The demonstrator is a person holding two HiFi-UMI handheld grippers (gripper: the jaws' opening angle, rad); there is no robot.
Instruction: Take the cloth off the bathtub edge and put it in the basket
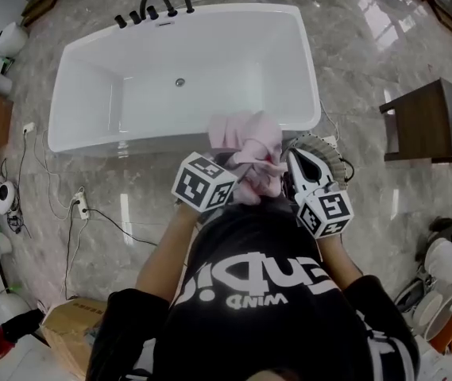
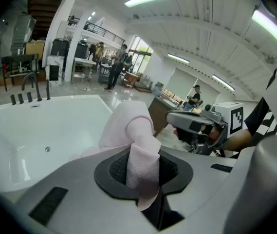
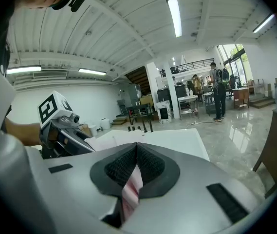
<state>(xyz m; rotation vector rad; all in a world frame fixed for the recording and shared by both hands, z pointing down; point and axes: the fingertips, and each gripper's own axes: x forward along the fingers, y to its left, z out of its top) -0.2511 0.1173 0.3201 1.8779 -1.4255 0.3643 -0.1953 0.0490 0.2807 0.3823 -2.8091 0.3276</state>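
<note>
A pink cloth (image 1: 247,155) hangs bunched in the air over the near rim of the white bathtub (image 1: 98,62), held up between both grippers. My left gripper (image 1: 235,182) is shut on a fold of the pink cloth (image 2: 134,145), which rises between its black pads. My right gripper (image 1: 287,171) is shut on another part, and a strip of cloth (image 3: 131,189) shows pinched between its pads. The right gripper (image 2: 196,128) also shows in the left gripper view. A ribbed grey rim (image 1: 327,148), perhaps the basket, peeks out behind the right gripper.
Black taps (image 1: 156,6) stand at the tub's far end. A dark wooden cabinet (image 1: 426,124) stands to the right. Cables and a power strip (image 1: 81,205) lie on the marble floor at left, with a cardboard box (image 1: 71,324) nearer me. White fixtures line the left edge.
</note>
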